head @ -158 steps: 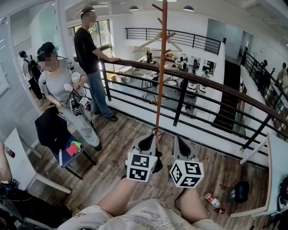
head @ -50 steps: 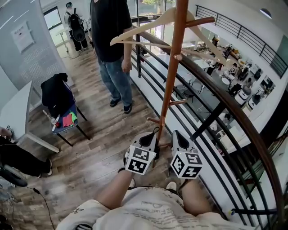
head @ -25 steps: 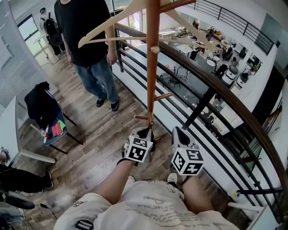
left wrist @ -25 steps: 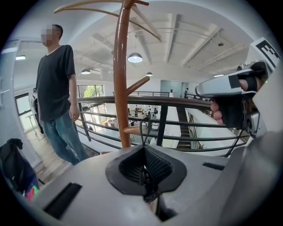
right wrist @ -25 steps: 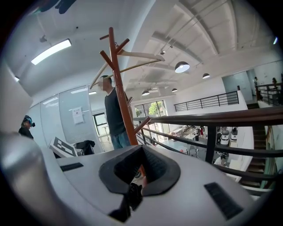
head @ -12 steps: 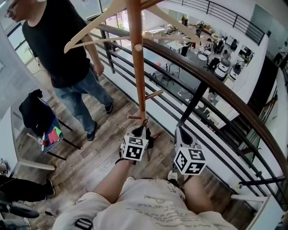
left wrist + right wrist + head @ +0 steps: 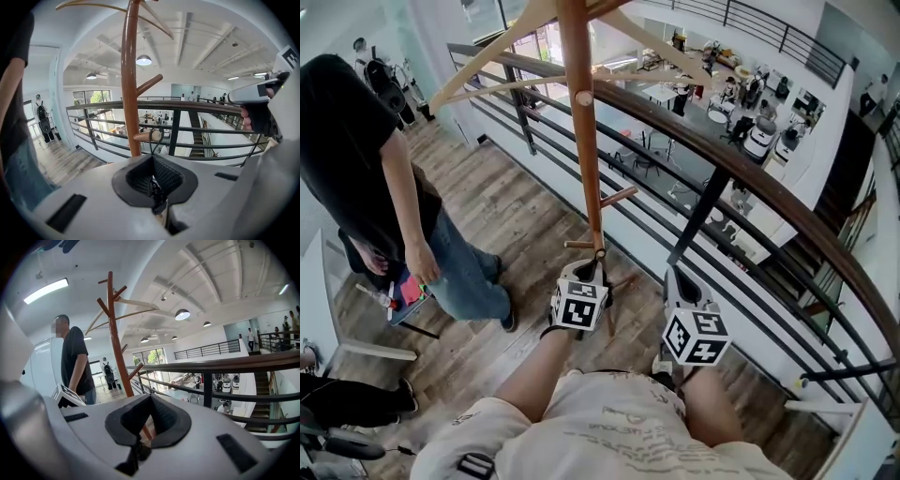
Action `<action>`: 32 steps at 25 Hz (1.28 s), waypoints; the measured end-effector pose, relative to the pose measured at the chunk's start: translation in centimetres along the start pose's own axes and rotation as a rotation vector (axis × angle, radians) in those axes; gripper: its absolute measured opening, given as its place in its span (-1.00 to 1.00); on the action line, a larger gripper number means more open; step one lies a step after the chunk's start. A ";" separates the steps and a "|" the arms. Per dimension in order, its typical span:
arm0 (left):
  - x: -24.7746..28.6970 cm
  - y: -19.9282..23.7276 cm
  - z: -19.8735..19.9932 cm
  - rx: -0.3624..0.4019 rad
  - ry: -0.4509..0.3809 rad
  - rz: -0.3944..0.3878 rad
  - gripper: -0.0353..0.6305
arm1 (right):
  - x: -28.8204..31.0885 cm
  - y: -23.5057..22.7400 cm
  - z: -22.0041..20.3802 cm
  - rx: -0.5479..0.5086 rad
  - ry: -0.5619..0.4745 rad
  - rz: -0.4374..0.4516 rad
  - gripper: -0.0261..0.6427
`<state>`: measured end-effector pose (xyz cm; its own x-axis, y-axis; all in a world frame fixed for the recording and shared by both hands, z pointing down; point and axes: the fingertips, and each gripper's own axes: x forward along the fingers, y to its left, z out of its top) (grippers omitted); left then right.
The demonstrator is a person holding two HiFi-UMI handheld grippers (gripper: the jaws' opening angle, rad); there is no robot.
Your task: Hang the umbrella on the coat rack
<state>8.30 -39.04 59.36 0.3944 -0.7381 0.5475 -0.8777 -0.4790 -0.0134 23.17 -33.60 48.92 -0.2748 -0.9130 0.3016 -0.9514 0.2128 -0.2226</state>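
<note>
No legible text, brand, number or sign anywhere; shirt print (image 7: 623, 448) too small to read.

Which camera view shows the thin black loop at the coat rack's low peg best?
Left gripper view: the black loop rises from the left gripper's shut jaws to the peg's end, close up. Head view shows it tiny; right gripper view, not at all.

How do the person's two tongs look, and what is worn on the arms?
The left tongs and right tongs have pale grey shells lined with black ribbed pads. Each carries a white cube with black square markers. No cables show. The forearms have no sleeves; the shirt is light with faint print.
</note>
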 end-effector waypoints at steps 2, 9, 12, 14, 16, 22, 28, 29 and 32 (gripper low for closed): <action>0.7 0.1 0.1 0.008 -0.012 -0.005 -0.88 | 0.1 -0.2 0.1 -0.001 -0.001 -0.007 -0.92; 1.2 -0.2 0.1 0.001 -0.012 0.001 -0.88 | -1.1 -1.3 0.2 0.000 -0.002 -0.029 -0.92; 1.8 0.0 0.0 -0.002 -0.021 -0.002 -0.88 | -1.2 -1.3 0.1 -0.004 0.003 -0.036 -0.92; 2.1 0.1 0.1 0.003 -0.039 -0.003 -0.88 | -1.1 -1.5 0.0 -0.007 0.004 -0.040 -0.92; 2.1 0.0 0.0 -0.001 -0.035 0.002 -0.88 | -1.2 -1.8 0.0 -0.010 0.005 -0.045 -0.92; 1.9 -0.6 -0.2 -0.008 -0.047 -0.024 -0.88 | -1.4 -1.8 0.1 -0.018 0.006 -0.048 -0.92; 1.2 -1.3 -0.3 0.019 -0.092 -0.053 -0.81 | -0.9 -1.1 -0.1 -0.028 0.015 -0.029 -0.92; 1.0 -1.2 -0.2 0.025 -0.110 -0.051 -0.80 | -0.8 -0.9 0.0 -0.030 0.013 -0.026 -0.92; 0.3 -1.3 -0.1 0.026 -0.138 -0.061 -0.80 | -0.6 -0.4 0.8 -0.025 -0.029 -0.018 -0.92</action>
<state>9.52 -38.58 59.59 0.4818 -0.7648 0.4277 -0.8444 -0.5357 -0.0067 23.87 -33.37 48.12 -0.2532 -0.9266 0.2780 -0.9595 0.2040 -0.1942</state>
